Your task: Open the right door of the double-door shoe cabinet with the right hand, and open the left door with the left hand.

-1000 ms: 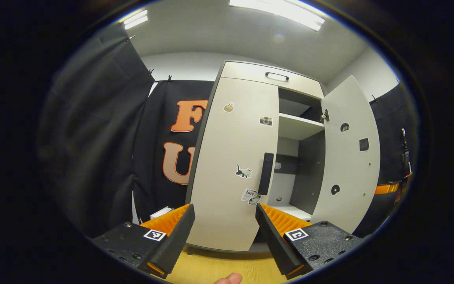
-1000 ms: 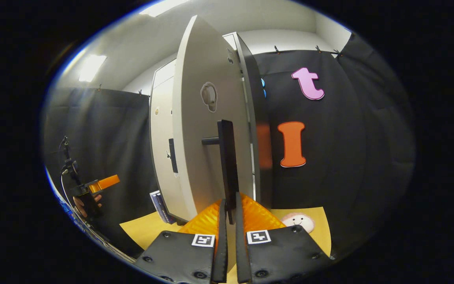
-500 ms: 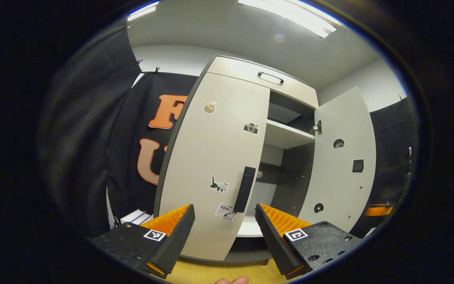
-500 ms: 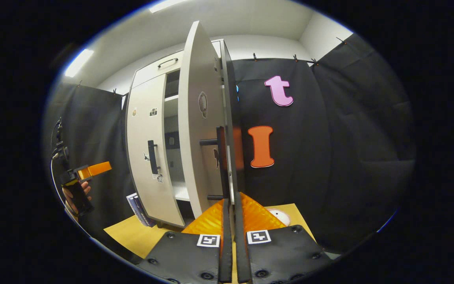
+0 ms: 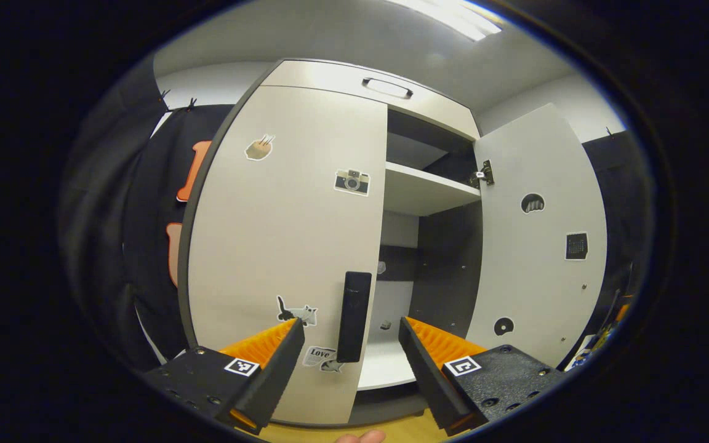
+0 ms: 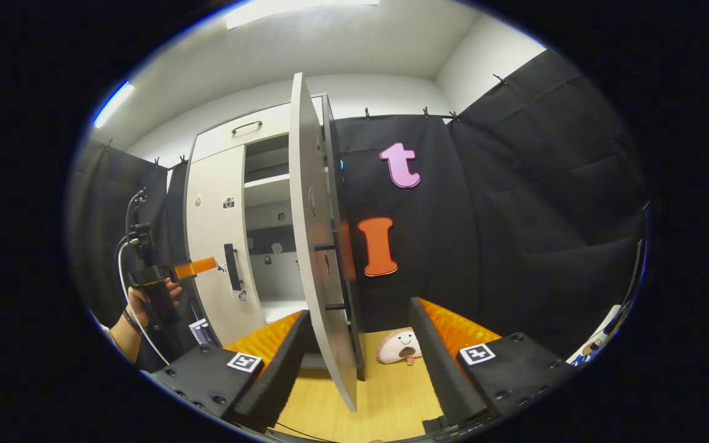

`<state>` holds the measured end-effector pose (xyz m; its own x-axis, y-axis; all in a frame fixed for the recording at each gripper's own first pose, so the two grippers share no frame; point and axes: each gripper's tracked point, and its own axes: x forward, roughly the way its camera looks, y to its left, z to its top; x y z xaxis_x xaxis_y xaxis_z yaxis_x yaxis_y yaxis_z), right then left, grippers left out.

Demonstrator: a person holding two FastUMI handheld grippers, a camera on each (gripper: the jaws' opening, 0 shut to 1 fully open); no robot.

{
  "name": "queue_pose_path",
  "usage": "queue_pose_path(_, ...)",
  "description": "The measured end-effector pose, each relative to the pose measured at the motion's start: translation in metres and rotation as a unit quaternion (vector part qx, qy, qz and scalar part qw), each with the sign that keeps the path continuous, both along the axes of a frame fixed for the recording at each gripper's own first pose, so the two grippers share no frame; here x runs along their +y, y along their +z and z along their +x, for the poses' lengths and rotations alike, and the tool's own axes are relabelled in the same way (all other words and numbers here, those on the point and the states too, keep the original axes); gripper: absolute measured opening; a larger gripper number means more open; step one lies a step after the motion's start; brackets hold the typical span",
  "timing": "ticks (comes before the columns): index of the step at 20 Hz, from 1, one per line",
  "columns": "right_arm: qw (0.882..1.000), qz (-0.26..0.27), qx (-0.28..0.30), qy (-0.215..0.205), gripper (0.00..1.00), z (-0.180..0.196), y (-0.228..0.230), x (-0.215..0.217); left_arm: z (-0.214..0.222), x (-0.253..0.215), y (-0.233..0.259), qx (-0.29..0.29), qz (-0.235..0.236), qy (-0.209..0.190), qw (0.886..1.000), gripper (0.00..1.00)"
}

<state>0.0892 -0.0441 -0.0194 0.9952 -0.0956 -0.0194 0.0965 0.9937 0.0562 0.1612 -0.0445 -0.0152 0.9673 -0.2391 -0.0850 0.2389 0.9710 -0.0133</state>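
Right pale-grey cabinet door (image 6: 314, 246) swung wide, done. Right gripper (image 6: 357, 351) spread wide, holding nothing. Left pale-grey stickered door (image 5: 287, 246) shut. Left gripper (image 5: 351, 354) wide, straddling black vertical bar handle (image 5: 353, 317), untouched. Judged next: close on handle, pull.

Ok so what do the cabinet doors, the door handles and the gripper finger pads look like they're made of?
Left door: seemingly laminated board, matte off-white, flat with a dark edge. Right door: the same, thin in profile. Left door handle: black bar, matte, plastic or coated metal, hard to tell. Finger pads: orange, ribbed, likely rubbery or printed plastic.
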Motion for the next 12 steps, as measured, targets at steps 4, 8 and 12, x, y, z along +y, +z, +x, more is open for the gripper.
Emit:
queue_pose_path(4, 1.0, -0.006, -0.012, -0.003, 0.99, -0.007, 0.001, 0.004, 0.02, -0.019, -0.02, 0.016, 0.014, -0.007, 1.0, 0.94)
queue_pose_path(8, 1.0, -0.008, -0.017, -0.012, 1.0, -0.014, 0.0, 0.0, 0.038, -0.016, -0.03, 0.012, 0.035, 0.01, 0.999, 0.94)
queue_pose_path(12, 0.999, -0.022, -0.019, -0.022, 0.99, -0.016, 0.001, -0.008, 0.054, 0.004, -0.043, 0.015, 0.029, 0.047, 0.998, 0.94)
